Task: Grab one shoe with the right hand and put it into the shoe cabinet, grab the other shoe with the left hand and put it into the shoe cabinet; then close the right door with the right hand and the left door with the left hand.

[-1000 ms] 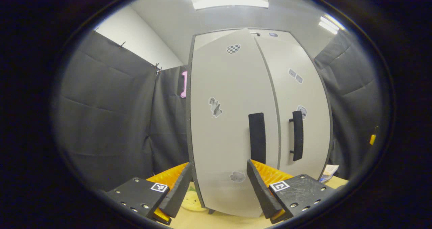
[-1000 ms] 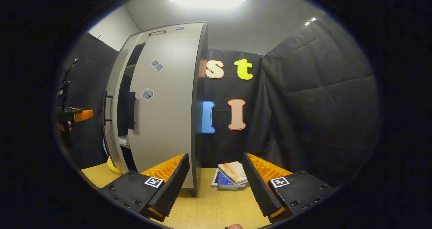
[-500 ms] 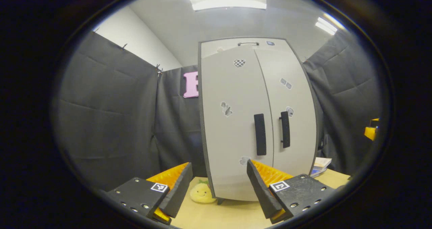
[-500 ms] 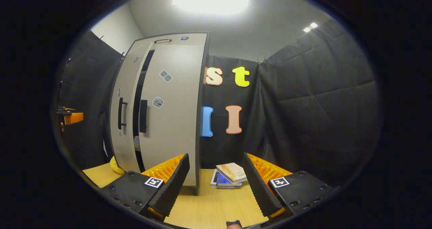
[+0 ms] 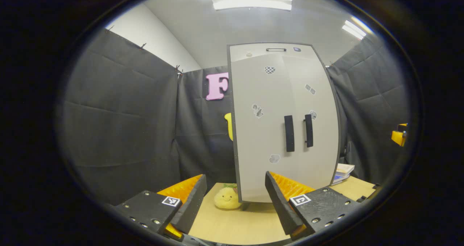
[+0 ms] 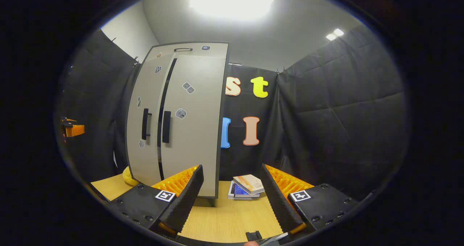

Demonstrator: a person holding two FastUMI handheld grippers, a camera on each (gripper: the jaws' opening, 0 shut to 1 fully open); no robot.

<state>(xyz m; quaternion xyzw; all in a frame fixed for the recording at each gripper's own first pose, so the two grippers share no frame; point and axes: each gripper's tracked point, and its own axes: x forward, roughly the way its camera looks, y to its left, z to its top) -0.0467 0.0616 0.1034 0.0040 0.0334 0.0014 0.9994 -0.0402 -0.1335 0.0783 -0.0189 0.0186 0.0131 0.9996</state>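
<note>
The grey shoe cabinet [image 5: 282, 130] stands upright on the wooden table, some way in front of my left gripper [image 5: 233, 202]. Both its doors lie flush, with the two black handles [image 5: 289, 133] side by side at the middle. My left gripper is open and holds nothing. In the right gripper view the cabinet [image 6: 181, 123] is off to the left, and a thin dark seam runs between its doors. My right gripper [image 6: 232, 199] is open and holds nothing, well back from the cabinet. The other gripper [image 6: 74, 130] shows at the far left edge.
A yellow plush toy [image 5: 226, 198] lies on the table [image 5: 253, 224] by the cabinet's left foot. A stack of books [image 6: 248, 186] lies to the right of the cabinet. Black cloth walls close in the sides and back.
The left door has swung shut and the gap between the doors has narrowed to a seam. Both grippers have drawn back from the cabinet.
</note>
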